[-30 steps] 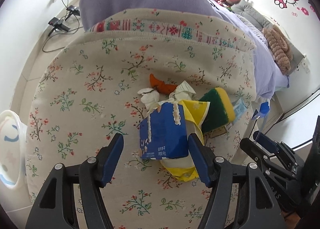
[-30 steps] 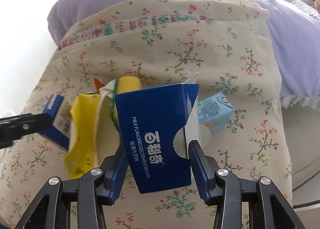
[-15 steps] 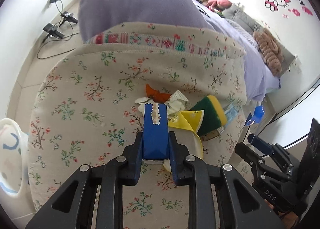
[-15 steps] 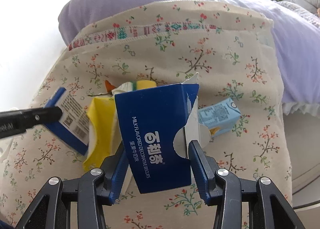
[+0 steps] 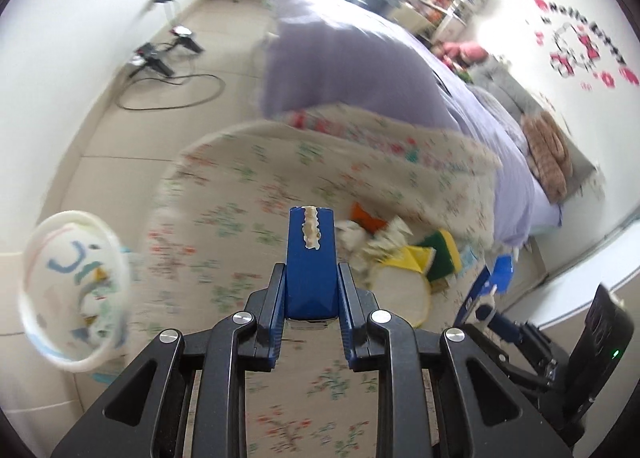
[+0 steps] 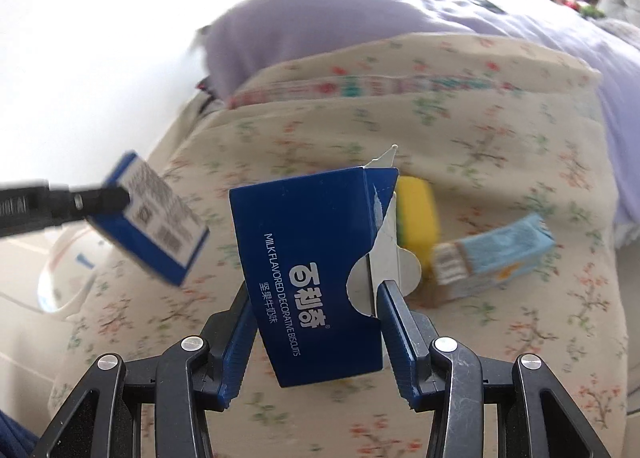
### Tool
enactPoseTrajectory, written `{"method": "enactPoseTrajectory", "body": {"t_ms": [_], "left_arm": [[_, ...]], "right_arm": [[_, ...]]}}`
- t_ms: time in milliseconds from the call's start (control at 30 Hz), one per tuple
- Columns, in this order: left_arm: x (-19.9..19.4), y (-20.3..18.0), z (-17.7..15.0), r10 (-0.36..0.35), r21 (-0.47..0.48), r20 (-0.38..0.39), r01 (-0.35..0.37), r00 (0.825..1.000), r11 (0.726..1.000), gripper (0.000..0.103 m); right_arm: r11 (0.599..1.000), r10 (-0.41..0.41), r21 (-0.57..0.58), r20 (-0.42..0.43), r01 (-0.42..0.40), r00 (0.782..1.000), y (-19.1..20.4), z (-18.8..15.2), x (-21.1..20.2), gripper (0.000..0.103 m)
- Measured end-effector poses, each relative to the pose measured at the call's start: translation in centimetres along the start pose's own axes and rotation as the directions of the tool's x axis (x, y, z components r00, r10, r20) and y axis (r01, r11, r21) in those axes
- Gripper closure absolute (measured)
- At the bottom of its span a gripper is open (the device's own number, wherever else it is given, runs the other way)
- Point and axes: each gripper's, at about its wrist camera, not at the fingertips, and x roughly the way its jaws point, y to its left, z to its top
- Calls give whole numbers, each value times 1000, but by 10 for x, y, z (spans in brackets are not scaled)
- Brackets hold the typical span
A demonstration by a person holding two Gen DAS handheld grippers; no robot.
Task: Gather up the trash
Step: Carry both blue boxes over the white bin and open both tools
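While the left gripper (image 5: 311,300) fingers clamp a narrow blue carton (image 5: 310,258) edge-on and the right gripper (image 6: 316,328) fingers pinch the torn biscuit box (image 6: 316,270), both above the floral bed cover (image 6: 500,162), either could slip before reaching the white bin (image 5: 74,290).

The left tool (image 5: 311,310) is clamped on a narrow blue carton (image 5: 310,262), both blue pads pressed flat against its sides, the torn glued seam facing up. The carton stands clear above the floral blanket (image 5: 248,218), which is blurred. Over on the blanket to the right sits the leftover pile: a yellow wrapper (image 5: 412,258), a green-and-yellow sponge (image 5: 446,248), crumpled white paper (image 5: 380,242) and something orange (image 5: 366,220) behind it. At the left edge, beside the bed, a white bin (image 5: 72,290) shows its open mouth with scraps inside. Lower right, the other tool (image 5: 486,304) pokes in, pinching a blue box (image 5: 502,268).
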Motion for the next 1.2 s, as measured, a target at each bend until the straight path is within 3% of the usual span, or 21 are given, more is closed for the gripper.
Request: {"method": "enactPoseTrajectory", "body": {"t_ms": [300,433,633,1100,1200], "left_arm": [[-47,90,2,95,-175,15,-90,995,980,78],[-64,132,4,205,-230,3,-199,979,953,78],[-71,180,4,296,-296,-30,-291,955,910,78],[-49,217,2,300,-342,-141,-331,943,880,77],[-42,227,0,308,-367,-182,-356,934,860,63]], "right_arm": [[995,90,-32,-48,-91,995,44,-8,25,51],[987,146,-56,-59,-150,987,73,-10,33,51],[968,226,-91,-85,-234,970,124,-10,52,51],[922,375,-62,-109,-383,920,223,1,102,51],[915,386,-76,-117,-396,915,241,4,112,51]]}}
